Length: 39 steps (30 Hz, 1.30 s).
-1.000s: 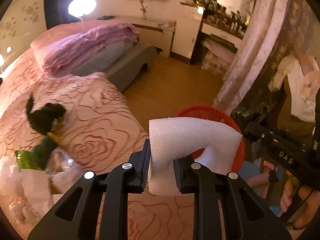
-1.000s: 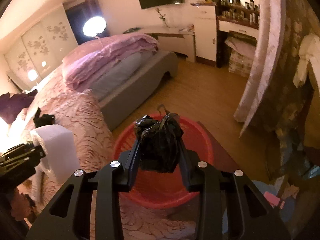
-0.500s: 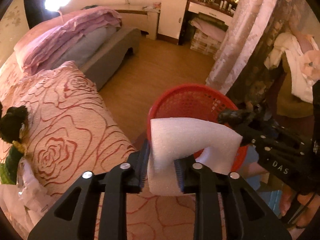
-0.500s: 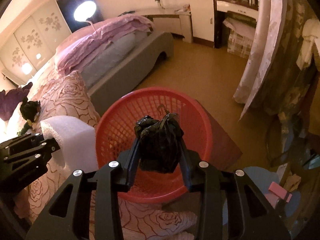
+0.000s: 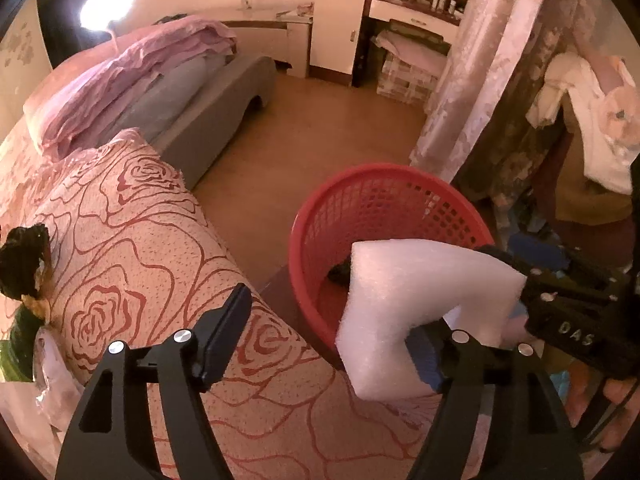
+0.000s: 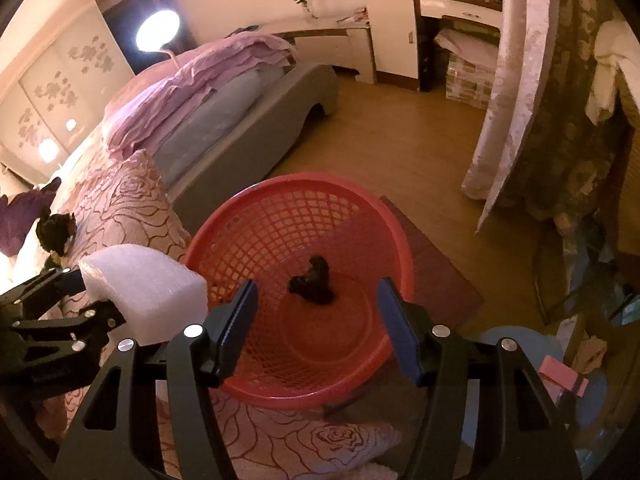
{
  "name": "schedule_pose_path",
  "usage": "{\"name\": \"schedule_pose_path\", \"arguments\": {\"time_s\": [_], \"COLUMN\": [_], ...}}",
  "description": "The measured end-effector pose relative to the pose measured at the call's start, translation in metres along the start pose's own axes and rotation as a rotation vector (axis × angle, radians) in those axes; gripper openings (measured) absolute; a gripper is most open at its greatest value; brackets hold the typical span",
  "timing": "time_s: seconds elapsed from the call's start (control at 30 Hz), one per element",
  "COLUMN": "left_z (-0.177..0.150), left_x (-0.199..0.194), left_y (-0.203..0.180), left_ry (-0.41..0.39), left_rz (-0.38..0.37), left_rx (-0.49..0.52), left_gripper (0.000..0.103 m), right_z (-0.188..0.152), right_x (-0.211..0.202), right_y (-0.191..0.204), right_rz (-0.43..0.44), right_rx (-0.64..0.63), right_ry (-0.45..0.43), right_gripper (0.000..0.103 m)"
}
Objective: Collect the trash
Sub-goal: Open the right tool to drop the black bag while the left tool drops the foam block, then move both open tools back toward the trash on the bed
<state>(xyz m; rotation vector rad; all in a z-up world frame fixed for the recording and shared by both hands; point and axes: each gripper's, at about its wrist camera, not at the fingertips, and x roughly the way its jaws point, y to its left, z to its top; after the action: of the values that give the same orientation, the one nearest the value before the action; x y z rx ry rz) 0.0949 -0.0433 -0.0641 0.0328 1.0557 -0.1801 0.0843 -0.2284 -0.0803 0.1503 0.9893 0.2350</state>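
A red mesh basket (image 6: 304, 208) stands on the floor beside the bed; it also shows in the left wrist view (image 5: 380, 184). A crumpled black bag (image 6: 314, 286) lies on its bottom. My right gripper (image 6: 318, 320) is open and empty above the basket. My left gripper (image 5: 332, 340) is open. A white foam piece (image 5: 420, 288) leans on its right finger at the basket's near rim; it also shows in the right wrist view (image 6: 148, 292). More trash, a black bag (image 5: 22, 260) and plastic wrappers (image 5: 24, 356), lies on the bed.
The bed with a rose-patterned cover (image 5: 140, 248) fills the left. Folded pink quilts (image 6: 200, 88) lie further back. A curtain (image 6: 516, 80) hangs on the right. A dark red mat (image 6: 436, 272) lies under the basket on the wooden floor (image 5: 328, 128).
My right gripper has opened and the black bag has dropped into the basket. My left gripper has opened, and the foam piece is no longer clamped. Both grippers moved closer over the basket.
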Motion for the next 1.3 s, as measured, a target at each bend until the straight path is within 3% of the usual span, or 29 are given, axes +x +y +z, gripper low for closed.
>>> {"name": "schedule_pose_path", "arguments": {"time_s": [0.17,0.4,0.77,1.3], "left_z": [-0.001,0.003,0.005,0.007], "left_x": [0.004,0.007,0.007,-0.02], "left_y": [-0.001,0.002,0.004,0.006], "left_ry": [0.016,0.028,0.031,-0.028], "left_rz": [0.03,0.051,0.001,-0.015], "left_rx": [0.001,-0.019,-0.034,-0.05], "left_gripper": [0.071,0.071,0.071,0.075], "right_z": [0.0,-0.001,0.001,-0.001], "right_x": [-0.007,-0.027,-0.03,-0.024], "right_y": [-0.006,0.004,0.011,0.003], "right_rz": [0.007,0.1,0.155,0.087], "right_rx": [0.022,0.005,-0.029,-0.008], "right_ry": [-0.021,-0.06,-0.042,-0.046], "right_gripper": [0.06,0.06,0.06,0.06]}}
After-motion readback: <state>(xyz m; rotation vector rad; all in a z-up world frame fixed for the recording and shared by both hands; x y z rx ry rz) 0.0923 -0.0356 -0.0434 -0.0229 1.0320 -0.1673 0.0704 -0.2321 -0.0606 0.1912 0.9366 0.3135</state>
